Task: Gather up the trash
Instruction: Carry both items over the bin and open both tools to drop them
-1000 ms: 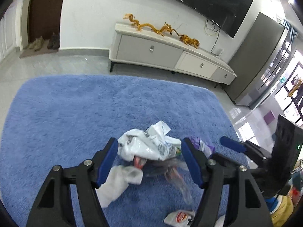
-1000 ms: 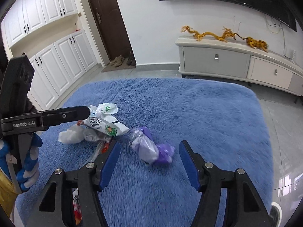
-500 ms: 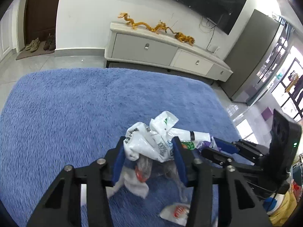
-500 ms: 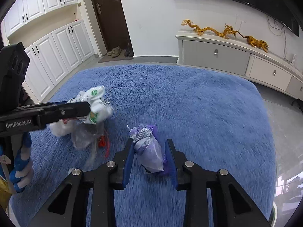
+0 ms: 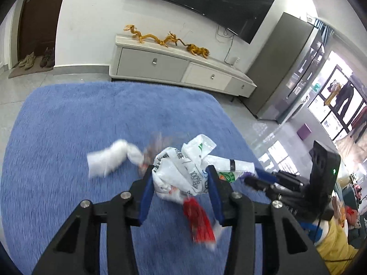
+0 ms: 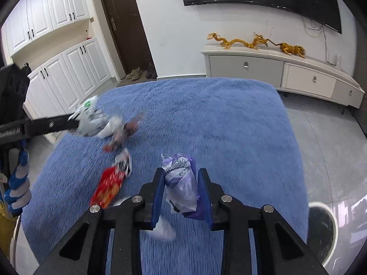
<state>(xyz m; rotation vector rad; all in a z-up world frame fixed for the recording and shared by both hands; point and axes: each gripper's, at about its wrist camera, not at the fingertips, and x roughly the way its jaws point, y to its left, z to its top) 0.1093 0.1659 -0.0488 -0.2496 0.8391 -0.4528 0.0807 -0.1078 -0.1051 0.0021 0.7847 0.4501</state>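
Observation:
My left gripper (image 5: 180,170) is shut on a crumpled white printed plastic bag (image 5: 183,160), held above the blue rug (image 5: 68,119). A red wrapper (image 5: 198,220) hangs blurred below the bag. A white wad (image 5: 110,160) is blurred to its left. In the right wrist view my right gripper (image 6: 181,174) has its jaws closing, pads pressing a purple bag (image 6: 182,188) lifted off the rug (image 6: 229,126). There the left gripper (image 6: 75,121) shows at the left with the white bag (image 6: 89,119), loose scraps (image 6: 123,133) trailing, and a red wrapper (image 6: 107,188) below.
A white TV cabinet (image 5: 174,68) with golden dragon figures stands beyond the rug's far edge. A round dark-mouthed container (image 6: 321,229) sits on the tiled floor at lower right. White cupboards (image 6: 68,73) line the left wall. A gloved hand (image 6: 18,183) holds the left gripper.
Both grippers closed on their bags and lifted them off the rug. The white wad, red wrapper and clear scraps pulled loose and now swing or fall, blurred.

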